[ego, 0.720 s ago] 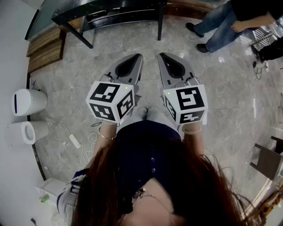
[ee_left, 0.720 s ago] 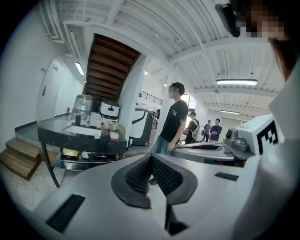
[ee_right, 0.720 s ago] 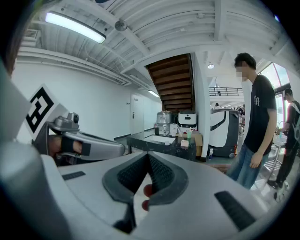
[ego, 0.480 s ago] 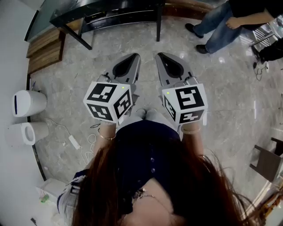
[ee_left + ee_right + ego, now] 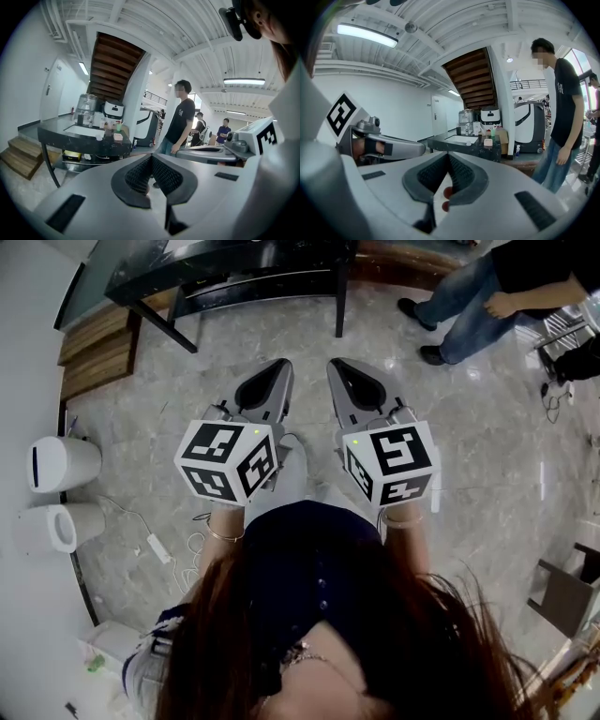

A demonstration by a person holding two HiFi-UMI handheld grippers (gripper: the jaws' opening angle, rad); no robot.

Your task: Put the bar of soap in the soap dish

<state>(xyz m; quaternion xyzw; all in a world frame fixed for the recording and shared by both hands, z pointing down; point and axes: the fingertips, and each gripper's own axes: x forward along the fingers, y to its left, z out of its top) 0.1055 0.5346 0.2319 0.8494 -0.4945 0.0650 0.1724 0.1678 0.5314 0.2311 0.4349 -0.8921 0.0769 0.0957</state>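
Both grippers hang over the marble floor, some way short of a black table [image 5: 234, 277]. In the head view my left gripper [image 5: 281, 365] and my right gripper [image 5: 333, 365] point toward that table, side by side. Each has its jaws together with nothing between them, as the left gripper view [image 5: 151, 157] and the right gripper view [image 5: 448, 154] show. On the far tabletop sits a small pink block [image 5: 118, 136], seen also from the right [image 5: 488, 142]; it is too small to tell whether it is the soap or the dish. Jars and bottles stand beside it.
Wooden steps [image 5: 94, 343] lie left of the table. Two white bins [image 5: 61, 460] stand at the left wall, with a cable on the floor. A bystander [image 5: 469, 306] stands at the table's right end [image 5: 562, 108]. A chair [image 5: 562, 592] is at the right.
Both grippers have shifted a little forward toward the black table, and the table sits slightly nearer in the head view. A foot has stepped forward between the grippers. The jaws stay together.
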